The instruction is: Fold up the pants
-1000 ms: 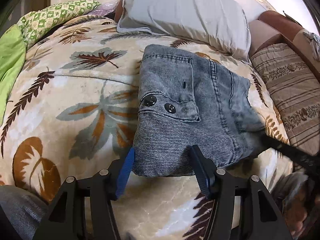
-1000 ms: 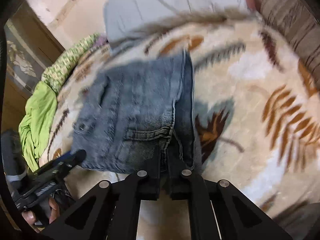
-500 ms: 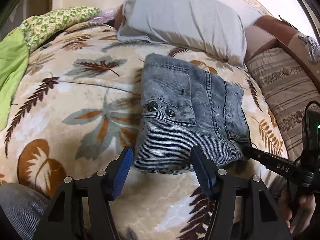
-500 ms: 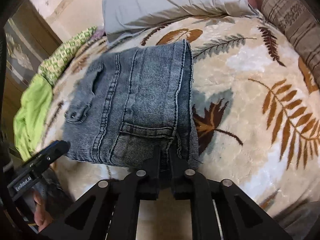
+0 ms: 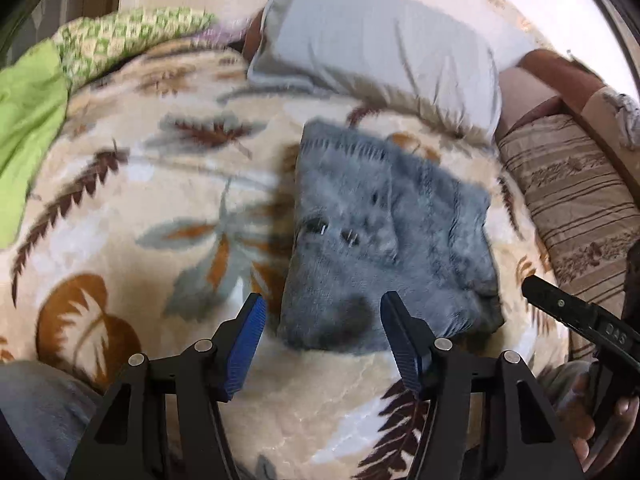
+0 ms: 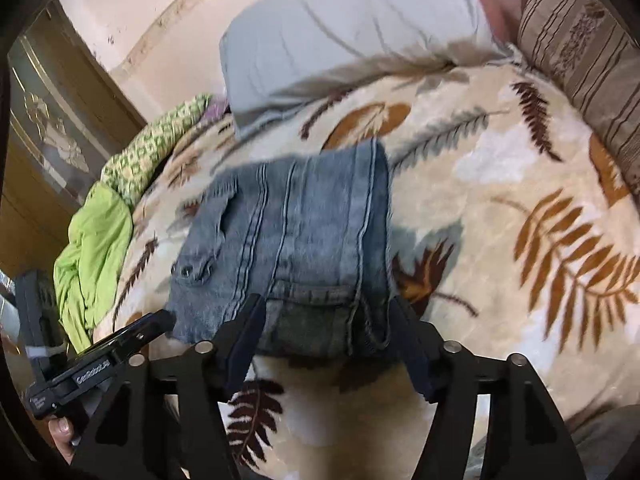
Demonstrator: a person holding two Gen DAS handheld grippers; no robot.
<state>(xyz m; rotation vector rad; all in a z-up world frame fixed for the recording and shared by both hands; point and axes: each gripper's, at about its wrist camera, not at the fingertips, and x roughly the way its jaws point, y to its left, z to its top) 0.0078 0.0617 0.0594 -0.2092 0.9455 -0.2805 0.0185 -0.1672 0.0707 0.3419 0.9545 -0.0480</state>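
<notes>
The folded grey-blue jeans (image 5: 388, 240) lie flat in a compact rectangle on the leaf-print blanket (image 5: 120, 208). My left gripper (image 5: 323, 308) hovers open above their near left corner, its blue pads clear of the cloth. In the right wrist view the jeans (image 6: 304, 240) fill the middle. My right gripper (image 6: 328, 312) is opening its jaws. The near hem lies between its fingers, and the pads do not press on it. One right gripper finger (image 5: 560, 308) shows at the right of the left wrist view. The left gripper's tip (image 6: 148, 328) shows at the lower left of the right wrist view.
A grey pillow (image 5: 380, 48) lies behind the jeans. A striped cushion (image 5: 568, 200) borders the right side. Green cloth (image 6: 92, 248) and a green-patterned cloth (image 6: 156, 148) are bunched at the left, by a wooden door (image 6: 52, 128). A hand (image 5: 592, 428) holds the right gripper.
The right gripper's jaws, shut on the jeans' near hem before, now stand wide apart around it. The left gripper has drawn back and up a little from the jeans.
</notes>
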